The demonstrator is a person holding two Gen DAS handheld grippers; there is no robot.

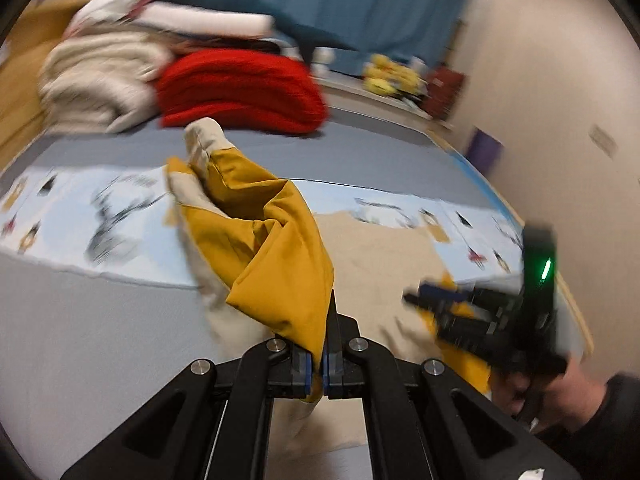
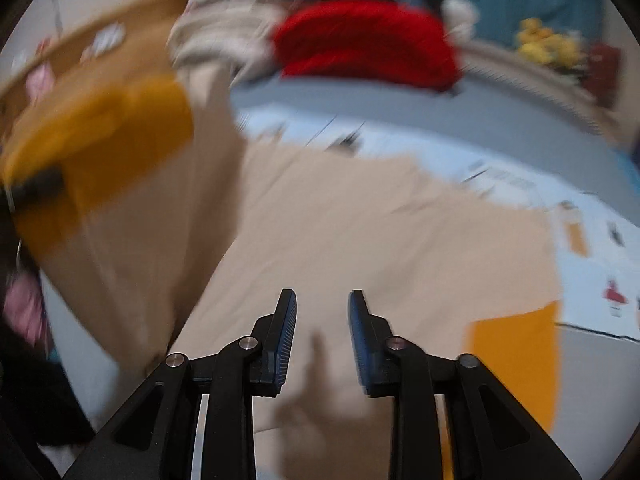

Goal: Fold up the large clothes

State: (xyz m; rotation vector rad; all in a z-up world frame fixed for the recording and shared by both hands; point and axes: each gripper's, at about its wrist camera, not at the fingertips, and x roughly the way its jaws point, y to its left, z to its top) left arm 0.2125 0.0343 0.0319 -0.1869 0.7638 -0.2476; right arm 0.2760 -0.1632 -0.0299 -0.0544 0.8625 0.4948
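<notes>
Grey bedding with a pale blue printed strip fills both views, folded red and cream clothes stacked at the upper left. Centre frame, the left gripper is clamped on a mustard sleeve of the beige garment, lifting it. Lower centre, the right gripper hangs over the flat beige cloth, jaws apart and empty.

Ahead of the left gripper's fingers: raised sleeve blocks the near path. Beyond it, grey bed is bare up to the clothes pile. Between the right gripper's fingers: clear gap, flat garment below.
</notes>
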